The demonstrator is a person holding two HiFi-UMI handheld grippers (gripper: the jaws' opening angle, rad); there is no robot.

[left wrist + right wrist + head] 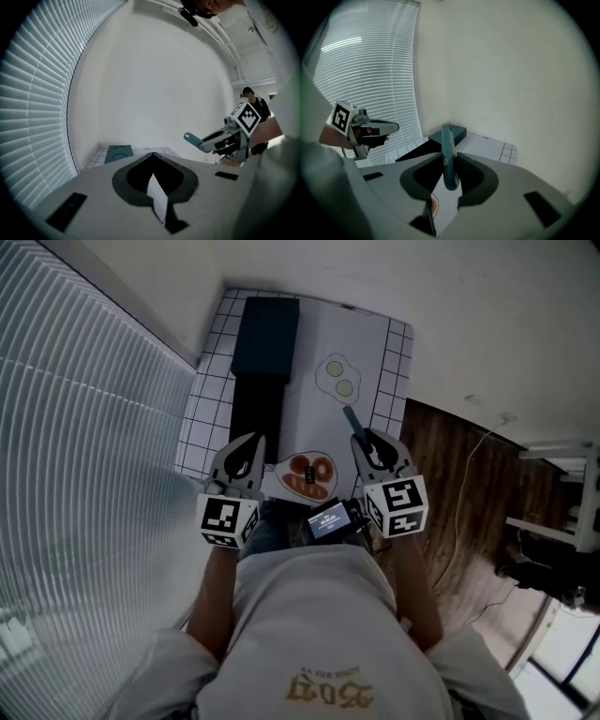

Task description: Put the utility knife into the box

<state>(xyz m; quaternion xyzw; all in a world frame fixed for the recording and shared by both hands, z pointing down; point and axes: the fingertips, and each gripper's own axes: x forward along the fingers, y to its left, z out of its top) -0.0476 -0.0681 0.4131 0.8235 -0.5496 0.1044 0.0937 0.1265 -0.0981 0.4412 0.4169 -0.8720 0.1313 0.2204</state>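
Utility knife (447, 140) sits clamped in right hand-held gripper (450, 161).

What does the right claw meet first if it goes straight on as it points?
Likely the dark blue box in the far corner, the held utility knife first; perhaps the table before it, depth is unclear.

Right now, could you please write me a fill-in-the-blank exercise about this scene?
1. The right gripper clamps a teal plastic utility ___.
2. The left gripper holds ___.
3. The dark blue rectangular box lies ___ from the person than both grippers.
Missing words: knife; nothing; farther.
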